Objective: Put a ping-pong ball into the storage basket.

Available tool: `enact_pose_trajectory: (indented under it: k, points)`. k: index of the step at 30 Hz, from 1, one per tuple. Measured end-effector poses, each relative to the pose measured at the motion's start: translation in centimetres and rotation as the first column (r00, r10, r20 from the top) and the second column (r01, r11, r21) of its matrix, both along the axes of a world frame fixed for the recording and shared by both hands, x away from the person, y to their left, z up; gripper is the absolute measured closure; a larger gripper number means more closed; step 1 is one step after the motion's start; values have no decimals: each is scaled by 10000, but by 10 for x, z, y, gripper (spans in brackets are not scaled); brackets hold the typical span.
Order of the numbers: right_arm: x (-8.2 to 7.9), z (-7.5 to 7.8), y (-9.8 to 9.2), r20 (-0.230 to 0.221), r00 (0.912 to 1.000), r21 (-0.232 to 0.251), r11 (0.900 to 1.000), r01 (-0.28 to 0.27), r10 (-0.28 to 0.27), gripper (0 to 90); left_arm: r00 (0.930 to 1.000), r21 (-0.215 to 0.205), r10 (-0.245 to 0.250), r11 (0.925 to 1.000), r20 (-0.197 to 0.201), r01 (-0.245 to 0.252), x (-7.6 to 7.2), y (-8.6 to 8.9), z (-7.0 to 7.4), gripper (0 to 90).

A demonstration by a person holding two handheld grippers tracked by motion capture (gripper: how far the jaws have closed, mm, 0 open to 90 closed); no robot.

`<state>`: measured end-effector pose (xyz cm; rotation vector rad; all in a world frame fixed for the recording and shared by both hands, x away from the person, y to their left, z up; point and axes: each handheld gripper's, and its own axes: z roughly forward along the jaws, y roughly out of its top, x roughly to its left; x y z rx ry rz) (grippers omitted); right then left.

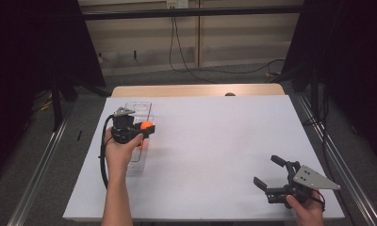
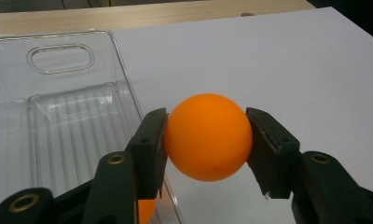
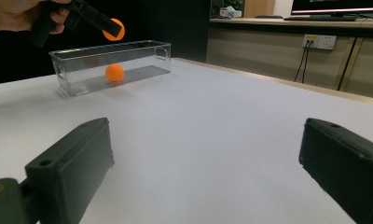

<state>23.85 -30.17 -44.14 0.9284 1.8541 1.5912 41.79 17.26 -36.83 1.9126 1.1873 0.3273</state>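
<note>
Nearest the lens in the left gripper view, the two black jaws are pressing on either side of an orange ball (image 2: 208, 136), so the left gripper (image 2: 208, 140) is clamping it firmly at its widest part. In the high view the same left gripper (image 1: 146, 128) is hanging above the left part of the white table (image 1: 224, 155), with the ball (image 1: 147, 125) showing at its tip.

The relation that matters is ball to clear plastic bin (image 2: 58, 116). The bin is lying just to the left of the held ball in the left gripper view, its long right wall running away from the camera almost under the left jaw. From the right gripper view, the ball (image 3: 113, 29) is sitting raised above the bin (image 3: 110, 65), over or just beyond its long rim (which of the two I cannot tell from that angle). A second orange ball (image 3: 114, 73) is already resting on the bin floor.

The bin's long axis is running away from the person in the high view, so I judge a small sideways shift toward it should bring the held ball over the opening.

The right gripper (image 1: 271, 172) is waiting well apart at the near right corner, jaws spread wide and gripping nothing; the left hand is clearly the nearer one.
</note>
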Motion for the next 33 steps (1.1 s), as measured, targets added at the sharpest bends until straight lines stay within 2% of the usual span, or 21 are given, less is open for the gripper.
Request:
enact_pose_trajectory:
  k: [33]
  points:
    - [0, 0, 0, -3, 10000, -12, 10000, 1, -1, 22, 9981, 221, 609, 9979, -2, -609, 0, 18, -3, 509]
